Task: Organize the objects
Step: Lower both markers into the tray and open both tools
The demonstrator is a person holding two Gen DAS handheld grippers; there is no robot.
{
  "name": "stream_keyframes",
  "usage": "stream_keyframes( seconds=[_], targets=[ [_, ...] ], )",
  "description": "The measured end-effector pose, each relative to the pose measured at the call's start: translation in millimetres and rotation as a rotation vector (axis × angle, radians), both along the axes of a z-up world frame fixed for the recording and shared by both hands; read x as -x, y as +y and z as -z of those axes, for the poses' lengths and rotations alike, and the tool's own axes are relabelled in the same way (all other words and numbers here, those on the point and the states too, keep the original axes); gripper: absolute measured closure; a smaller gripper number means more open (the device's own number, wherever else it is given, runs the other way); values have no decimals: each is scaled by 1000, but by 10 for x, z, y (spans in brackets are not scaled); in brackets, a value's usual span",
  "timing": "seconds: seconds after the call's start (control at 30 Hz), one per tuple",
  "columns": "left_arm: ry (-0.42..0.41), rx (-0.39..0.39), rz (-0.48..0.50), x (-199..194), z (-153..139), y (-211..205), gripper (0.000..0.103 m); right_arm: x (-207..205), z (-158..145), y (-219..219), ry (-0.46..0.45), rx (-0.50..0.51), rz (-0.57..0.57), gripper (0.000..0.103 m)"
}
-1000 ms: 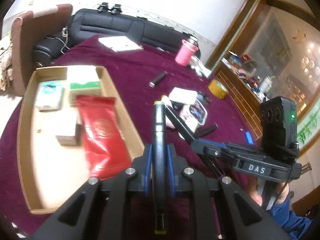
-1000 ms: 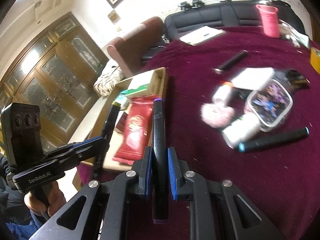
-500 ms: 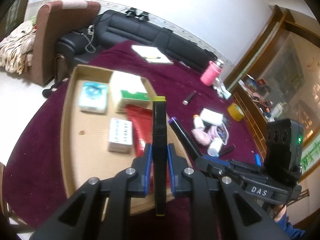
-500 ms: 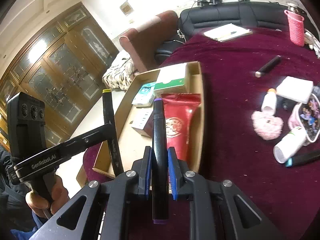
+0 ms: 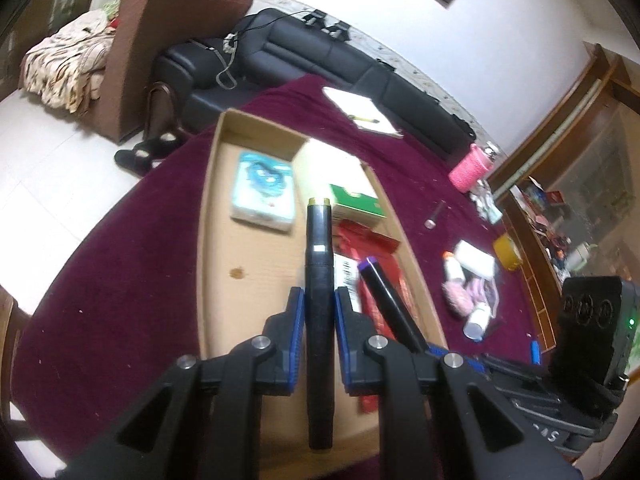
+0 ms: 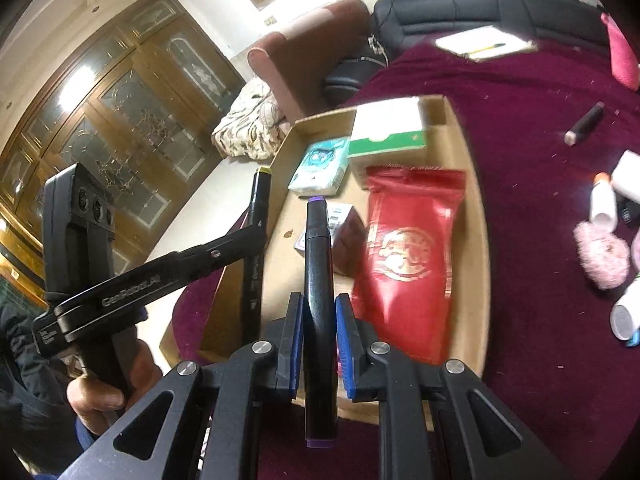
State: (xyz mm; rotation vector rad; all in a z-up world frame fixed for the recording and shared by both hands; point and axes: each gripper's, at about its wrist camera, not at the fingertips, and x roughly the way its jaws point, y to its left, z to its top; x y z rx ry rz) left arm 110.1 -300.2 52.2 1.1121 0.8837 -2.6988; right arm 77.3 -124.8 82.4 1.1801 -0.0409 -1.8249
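My left gripper (image 5: 319, 304) is shut on a black marker with a yellow cap (image 5: 319, 240), held over the shallow cardboard tray (image 5: 208, 200). My right gripper (image 6: 319, 312) is shut on a black marker with a purple cap (image 6: 318, 248), also above the tray (image 6: 478, 216). Each marker shows in the other view too: the purple-capped marker (image 5: 384, 292) to the right, the yellow-capped marker (image 6: 256, 216) to the left. In the tray lie a red pouch (image 6: 408, 248), a green-and-white box (image 6: 386, 136), a blue tissue pack (image 6: 320, 164) and a small white box (image 6: 340, 220).
The tray sits on a maroon tablecloth (image 5: 100, 280). To its right lie a pink fluffy thing (image 6: 600, 252), white bottles (image 6: 602, 204), a dark tube (image 6: 584, 124), a yellow tape roll (image 5: 506, 252) and a pink cup (image 5: 468, 168). A notepad (image 5: 360, 110) lies far back. A hand (image 6: 100, 396) holds the left gripper.
Both grippers have moved left from the cluttered side of the table to above the tray, still holding their markers. The left one has rolled.
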Motion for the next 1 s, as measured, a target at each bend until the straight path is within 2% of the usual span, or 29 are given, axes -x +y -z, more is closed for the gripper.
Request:
stream_keyframes(
  seconds=[0.2,0.57,0.7,1.0],
  targets=[
    [-30,-17,-24,27,135,-169,88,-18,100,-206,-33,-9,-21,85],
    [-49,3,-22,5,232,-165,88,-115,179,-426,-44,-18,-53,85],
    [-45,9,-21,0,213,-152,88,-143,167,-490,12,-44,-32,85],
    [-54,18,-30,5,236,-168,88,-53,362,-610,-48,-46,-22,85]
  ],
)
